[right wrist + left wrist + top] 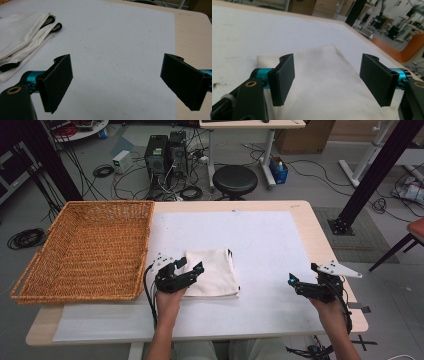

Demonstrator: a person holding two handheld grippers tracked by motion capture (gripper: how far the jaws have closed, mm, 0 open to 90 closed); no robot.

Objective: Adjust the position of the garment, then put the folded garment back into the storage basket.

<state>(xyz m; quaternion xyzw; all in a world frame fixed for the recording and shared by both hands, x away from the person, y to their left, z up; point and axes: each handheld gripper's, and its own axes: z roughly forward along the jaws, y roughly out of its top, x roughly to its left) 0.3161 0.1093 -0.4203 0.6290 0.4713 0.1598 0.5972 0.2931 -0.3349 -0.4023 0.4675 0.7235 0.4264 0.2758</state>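
A folded white cloth (212,271) lies flat on the white mat near the table's front middle. My left gripper (192,268) hovers over the cloth's left edge with its jaws wide apart and nothing pinched between them. Seen from the left gripper view, the cloth (322,82) spreads out below the open left gripper (332,80). My right gripper (295,282) rests low over the mat at the front right, open and empty. In the right gripper view the cloth (22,37) lies at the far left, showing dark trim at its folds, well away from the right gripper (120,82).
A large woven wicker basket (85,250) sits on the table's left side, its right wall close to my left hand. The white mat (260,235) covers most of the tabletop. A black stool (235,181) and cables stand on the floor beyond the far edge.
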